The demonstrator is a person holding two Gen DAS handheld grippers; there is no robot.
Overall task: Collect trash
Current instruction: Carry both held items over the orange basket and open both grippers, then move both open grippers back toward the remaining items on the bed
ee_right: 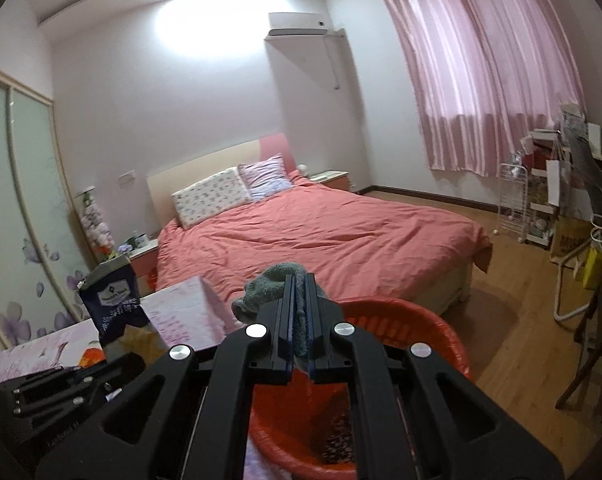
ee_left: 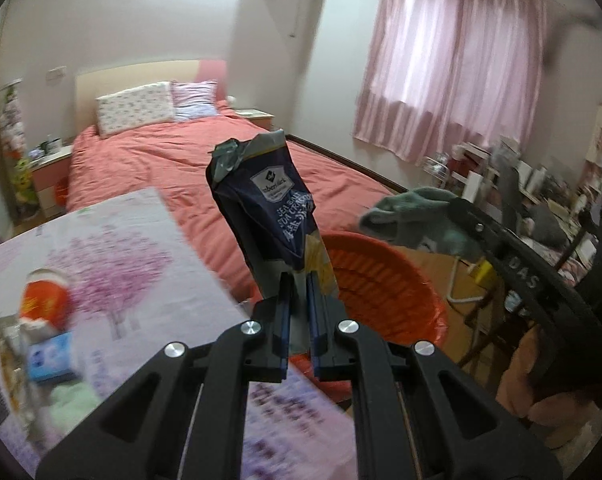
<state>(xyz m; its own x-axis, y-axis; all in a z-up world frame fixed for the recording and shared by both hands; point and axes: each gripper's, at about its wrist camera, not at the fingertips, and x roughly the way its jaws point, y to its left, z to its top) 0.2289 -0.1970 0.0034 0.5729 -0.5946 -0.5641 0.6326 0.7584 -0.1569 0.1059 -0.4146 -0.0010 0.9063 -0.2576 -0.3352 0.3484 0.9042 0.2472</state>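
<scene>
a round orange plastic basket (ee_right: 417,320) sits near the table with the pink blossom-print cloth (ee_left: 113,264), its rim under both tools. the left gripper (ee_left: 298,280) is clenched on an upright dark blue foil snack bag (ee_left: 269,200); the right gripper (ee_right: 300,280) pinches a crumpled grey-green cloth (ee_right: 273,284) above the basket.

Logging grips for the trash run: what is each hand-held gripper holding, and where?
Left hand-held gripper: dark blue snack bag, pinched at its bottom end. Right hand-held gripper: grey-green sock, pinched near one end.
</scene>
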